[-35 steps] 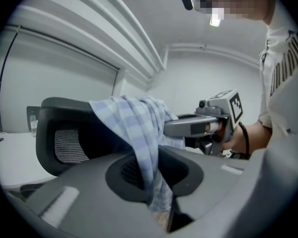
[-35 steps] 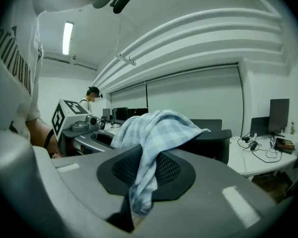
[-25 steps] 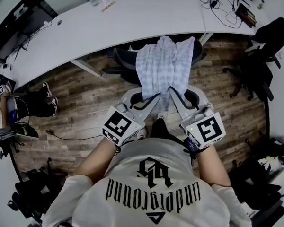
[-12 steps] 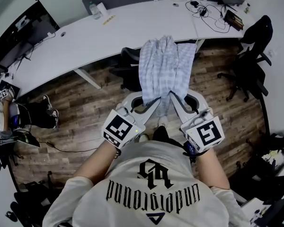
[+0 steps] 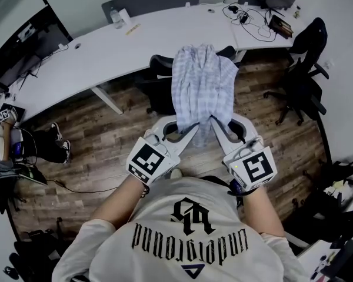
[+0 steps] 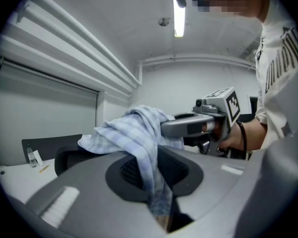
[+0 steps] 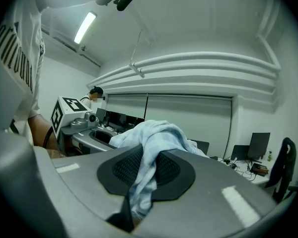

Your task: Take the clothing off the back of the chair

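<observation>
A pale blue checked shirt hangs in the air between both grippers and above the black office chair. My left gripper is shut on the shirt's near edge, and the right gripper is shut on the same edge just beside it. In the left gripper view the cloth runs down between the dark pads. The right gripper view shows the same fabric pinched between its pads. The far part of the shirt drapes over the chair's backrest; whether it touches there I cannot tell.
A long white curved desk runs behind the chair, with a bottle and cables on it. A second black chair stands at the right. Someone's legs and bags lie on the wooden floor at the left.
Both grippers have risen with the shirt held between them, drawing it up and toward me. The cloth hangs more bunched and higher above the chair back than before.
</observation>
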`<act>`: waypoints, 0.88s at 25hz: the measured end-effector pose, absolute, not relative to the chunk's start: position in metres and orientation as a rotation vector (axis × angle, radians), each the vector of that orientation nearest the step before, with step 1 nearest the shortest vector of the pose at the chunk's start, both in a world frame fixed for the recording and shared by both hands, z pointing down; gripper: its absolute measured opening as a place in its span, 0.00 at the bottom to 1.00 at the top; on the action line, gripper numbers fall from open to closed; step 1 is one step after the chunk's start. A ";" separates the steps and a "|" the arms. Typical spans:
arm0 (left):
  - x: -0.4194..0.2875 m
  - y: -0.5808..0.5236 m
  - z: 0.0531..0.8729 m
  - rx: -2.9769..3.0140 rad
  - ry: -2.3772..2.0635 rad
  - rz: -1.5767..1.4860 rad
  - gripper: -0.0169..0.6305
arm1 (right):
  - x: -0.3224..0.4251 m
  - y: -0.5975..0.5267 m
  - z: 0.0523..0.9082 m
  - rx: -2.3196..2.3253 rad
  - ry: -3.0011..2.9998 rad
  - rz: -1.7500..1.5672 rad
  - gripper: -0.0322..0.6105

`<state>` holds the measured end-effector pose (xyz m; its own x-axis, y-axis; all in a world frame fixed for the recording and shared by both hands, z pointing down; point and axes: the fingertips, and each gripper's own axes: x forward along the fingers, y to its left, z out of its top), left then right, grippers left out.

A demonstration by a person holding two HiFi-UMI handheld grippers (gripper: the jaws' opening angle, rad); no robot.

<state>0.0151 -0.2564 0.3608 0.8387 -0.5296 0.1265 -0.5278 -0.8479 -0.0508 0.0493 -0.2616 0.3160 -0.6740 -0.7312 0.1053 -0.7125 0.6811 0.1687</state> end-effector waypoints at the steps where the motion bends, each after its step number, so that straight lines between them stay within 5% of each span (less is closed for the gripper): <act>1: 0.018 -0.252 0.360 -2.997 0.864 -0.211 0.18 | 0.053 -0.257 0.315 1.175 -2.730 -0.173 0.13; 22: 0.119 -0.108 0.365 -2.932 1.047 -0.311 0.18 | 0.158 -0.111 0.328 0.985 -2.819 -0.109 0.13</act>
